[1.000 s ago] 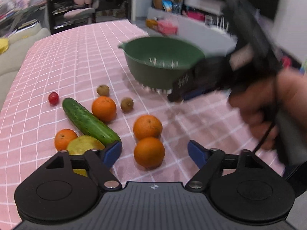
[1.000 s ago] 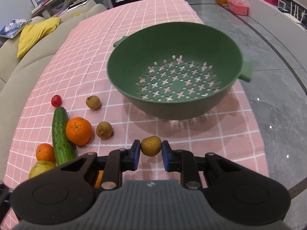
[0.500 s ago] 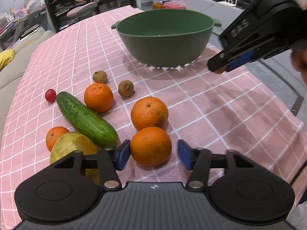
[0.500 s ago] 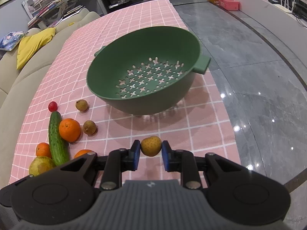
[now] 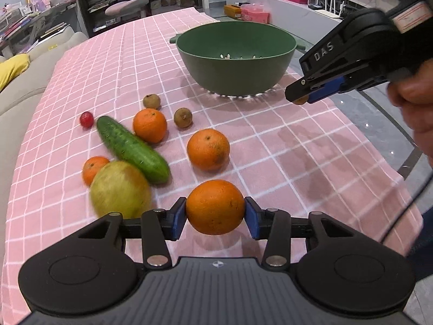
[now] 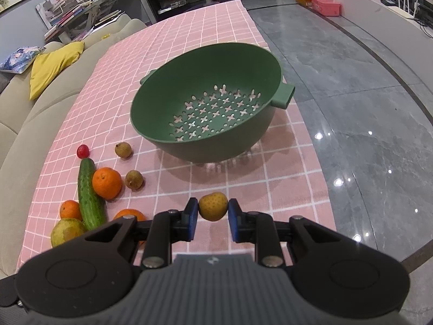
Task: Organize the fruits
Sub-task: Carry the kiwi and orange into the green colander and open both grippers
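Note:
An orange (image 5: 215,205) sits between the blue pads of my left gripper (image 5: 215,216), whose jaws are closing and press on its sides just above the pink checked cloth. My right gripper (image 6: 213,211) is shut on a small yellow-brown fruit (image 6: 213,205) and hovers in front of the green colander (image 6: 189,81), which holds nothing. In the left wrist view that right gripper (image 5: 303,98) hangs to the right of the colander (image 5: 235,62). Two more oranges (image 5: 208,149) (image 5: 149,125) lie on the cloth.
On the cloth's left lie a cucumber (image 5: 131,149), a yellow-green pear (image 5: 119,189), a small orange (image 5: 93,168), two small brown fruits (image 5: 151,101) (image 5: 183,117) and a red berry (image 5: 86,119). A sofa (image 6: 40,103) lines the left edge; grey floor (image 6: 351,108) lies right.
My left gripper moved up to the nearest orange and its jaws closed in onto it. The right gripper with its small fruit shifted right and away from the colander.

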Demonstrator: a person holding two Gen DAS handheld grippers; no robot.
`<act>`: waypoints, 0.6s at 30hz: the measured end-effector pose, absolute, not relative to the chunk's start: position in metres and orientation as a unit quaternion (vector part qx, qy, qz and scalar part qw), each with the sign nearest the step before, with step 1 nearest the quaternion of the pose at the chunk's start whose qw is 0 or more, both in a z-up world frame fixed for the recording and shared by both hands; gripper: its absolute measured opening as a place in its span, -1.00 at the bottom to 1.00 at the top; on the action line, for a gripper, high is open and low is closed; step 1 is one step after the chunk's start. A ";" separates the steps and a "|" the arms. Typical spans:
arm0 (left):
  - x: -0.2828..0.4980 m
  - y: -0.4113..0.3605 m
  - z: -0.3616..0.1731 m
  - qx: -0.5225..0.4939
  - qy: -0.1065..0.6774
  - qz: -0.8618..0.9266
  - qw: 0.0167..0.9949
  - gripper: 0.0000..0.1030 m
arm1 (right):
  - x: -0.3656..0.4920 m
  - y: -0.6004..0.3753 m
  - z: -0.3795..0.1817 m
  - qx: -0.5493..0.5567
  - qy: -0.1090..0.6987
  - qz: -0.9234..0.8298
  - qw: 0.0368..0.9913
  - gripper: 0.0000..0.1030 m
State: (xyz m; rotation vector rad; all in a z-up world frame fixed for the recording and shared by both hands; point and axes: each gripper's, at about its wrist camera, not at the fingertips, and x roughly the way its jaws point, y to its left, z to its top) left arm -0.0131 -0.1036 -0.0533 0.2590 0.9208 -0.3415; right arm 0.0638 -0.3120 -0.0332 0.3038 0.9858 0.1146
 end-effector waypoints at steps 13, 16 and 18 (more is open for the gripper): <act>0.027 -0.111 0.006 0.139 0.389 -0.192 0.890 -0.01 | 0.077 -0.323 0.029 0.165 0.425 0.127 0.881 -0.61; 0.054 -0.122 0.021 0.152 0.368 -0.213 0.892 -0.01 | 0.093 -0.335 0.038 0.172 0.410 0.131 0.886 -0.61; 0.071 -0.131 0.026 0.172 0.354 -0.228 0.891 -0.01 | 0.105 -0.340 0.038 0.167 0.412 0.137 0.885 -0.61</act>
